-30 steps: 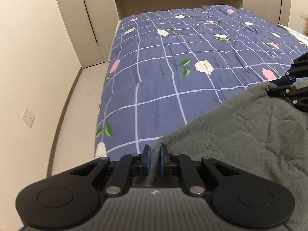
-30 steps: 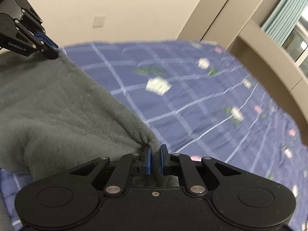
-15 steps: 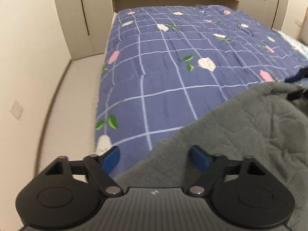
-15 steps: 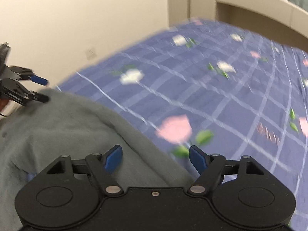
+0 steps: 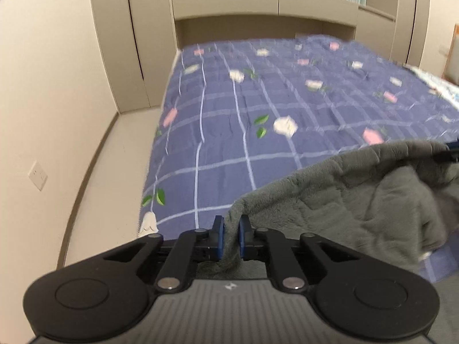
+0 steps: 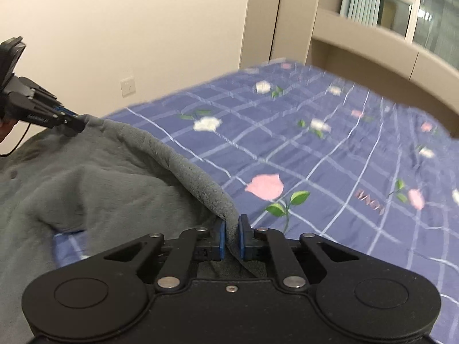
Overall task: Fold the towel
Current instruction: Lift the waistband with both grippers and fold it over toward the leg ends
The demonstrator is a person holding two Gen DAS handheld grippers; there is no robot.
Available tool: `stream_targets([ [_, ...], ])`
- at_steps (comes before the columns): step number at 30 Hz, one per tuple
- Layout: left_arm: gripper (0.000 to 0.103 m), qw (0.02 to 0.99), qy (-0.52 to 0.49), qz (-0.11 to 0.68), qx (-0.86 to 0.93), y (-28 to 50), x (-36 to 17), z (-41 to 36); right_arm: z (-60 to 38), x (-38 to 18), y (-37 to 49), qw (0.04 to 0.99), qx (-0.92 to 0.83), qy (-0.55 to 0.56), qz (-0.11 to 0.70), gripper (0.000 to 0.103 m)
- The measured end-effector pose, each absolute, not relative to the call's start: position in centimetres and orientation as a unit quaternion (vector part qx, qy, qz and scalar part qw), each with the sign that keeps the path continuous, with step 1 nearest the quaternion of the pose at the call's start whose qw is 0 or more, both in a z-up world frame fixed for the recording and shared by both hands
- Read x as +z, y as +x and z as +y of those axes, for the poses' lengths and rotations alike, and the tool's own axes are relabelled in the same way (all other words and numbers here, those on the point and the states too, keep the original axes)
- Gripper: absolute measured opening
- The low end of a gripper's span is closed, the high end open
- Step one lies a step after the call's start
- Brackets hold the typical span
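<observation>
Grey towel [image 5: 358,200]: soft, plush and limp, sagging between its held corners; light, unlikely to slip; best taken at corners or along the hem. It lies on the bed [image 5: 258,149], near edge raised. In the left view its lifted hem runs from 6 to 3 o'clock. Left claw [image 5: 230,238] pinches one corner; right claw [image 6: 231,236] pinches the other, pads pressed on cloth.
</observation>
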State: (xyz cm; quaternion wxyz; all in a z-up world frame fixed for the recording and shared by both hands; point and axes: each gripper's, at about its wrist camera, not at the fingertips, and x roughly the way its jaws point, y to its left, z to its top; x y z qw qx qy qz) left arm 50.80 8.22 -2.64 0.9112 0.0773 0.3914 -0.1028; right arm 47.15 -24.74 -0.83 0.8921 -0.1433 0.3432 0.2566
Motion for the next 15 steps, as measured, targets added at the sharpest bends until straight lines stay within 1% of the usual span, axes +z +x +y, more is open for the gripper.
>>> stream_targets([
  [4,0.01,0.926,0.083,0.352,-0.108,46.7,1.1,7.7,-24.9,1.9,42.7,0.903,0.247,-0.177,0.305,0.009],
  [7,0.01,0.93,0.08,0.34,-0.118,43.5,3.1,7.5,-25.3,3.8,39.3,0.912,0.238,-0.185,0.277,0.009],
  [15,0.01,0.938,0.077,0.317,-0.121,33.9,5.1,7.8,-25.7,6.4,29.9,0.92,0.23,-0.221,0.228,0.009],
])
